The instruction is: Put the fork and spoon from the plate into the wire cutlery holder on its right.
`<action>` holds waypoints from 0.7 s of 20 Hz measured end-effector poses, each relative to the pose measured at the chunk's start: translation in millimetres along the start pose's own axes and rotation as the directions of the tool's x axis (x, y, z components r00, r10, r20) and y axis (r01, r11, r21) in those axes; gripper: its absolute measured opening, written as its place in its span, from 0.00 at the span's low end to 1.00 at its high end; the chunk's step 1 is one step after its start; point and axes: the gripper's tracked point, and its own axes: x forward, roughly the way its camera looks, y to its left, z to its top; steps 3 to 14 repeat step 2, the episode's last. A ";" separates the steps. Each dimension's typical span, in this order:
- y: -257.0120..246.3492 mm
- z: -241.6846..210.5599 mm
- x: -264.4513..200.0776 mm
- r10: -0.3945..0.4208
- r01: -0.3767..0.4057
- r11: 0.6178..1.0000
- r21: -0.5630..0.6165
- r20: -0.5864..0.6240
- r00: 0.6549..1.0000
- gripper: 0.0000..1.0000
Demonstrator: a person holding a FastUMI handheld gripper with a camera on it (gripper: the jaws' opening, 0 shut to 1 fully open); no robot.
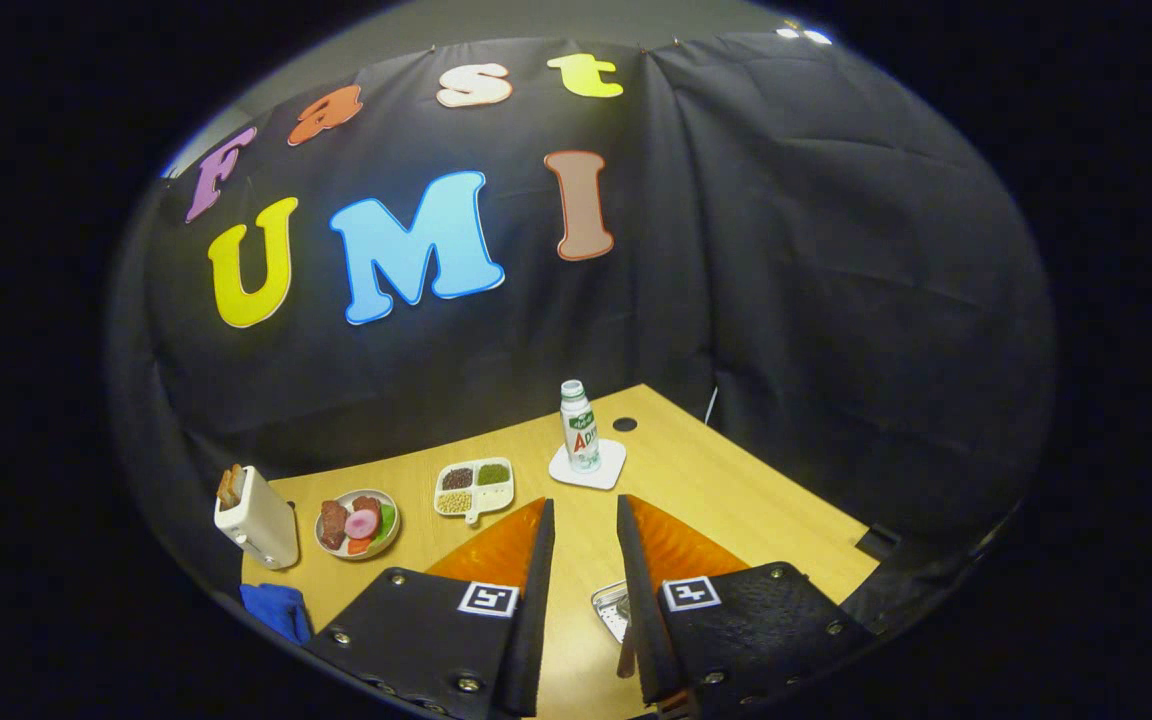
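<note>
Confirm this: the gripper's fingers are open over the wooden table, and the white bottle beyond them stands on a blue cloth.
Not quite. In the gripper view the gripper is open over the wooden table, but the white bottle beyond the fingers stands on a white coaster. The blue cloth lies apart, beside the toaster.

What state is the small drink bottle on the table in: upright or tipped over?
Upright. The bottle stands on its base on a white coaster, cap uppermost, beyond the open gripper, whose fingers hold nothing.
</note>
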 end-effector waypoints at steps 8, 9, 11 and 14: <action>-4.7 14.6 -7.1 -0.029 0.030 0.999 -0.014 0.060 0.998 0.38; -4.7 14.6 -7.1 -0.029 0.030 0.999 -0.014 0.060 0.998 0.38; -4.7 14.6 -7.1 -0.029 0.030 0.999 -0.014 0.060 0.998 0.38; -4.7 14.6 -7.1 -0.029 0.030 0.999 -0.014 0.060 0.998 0.38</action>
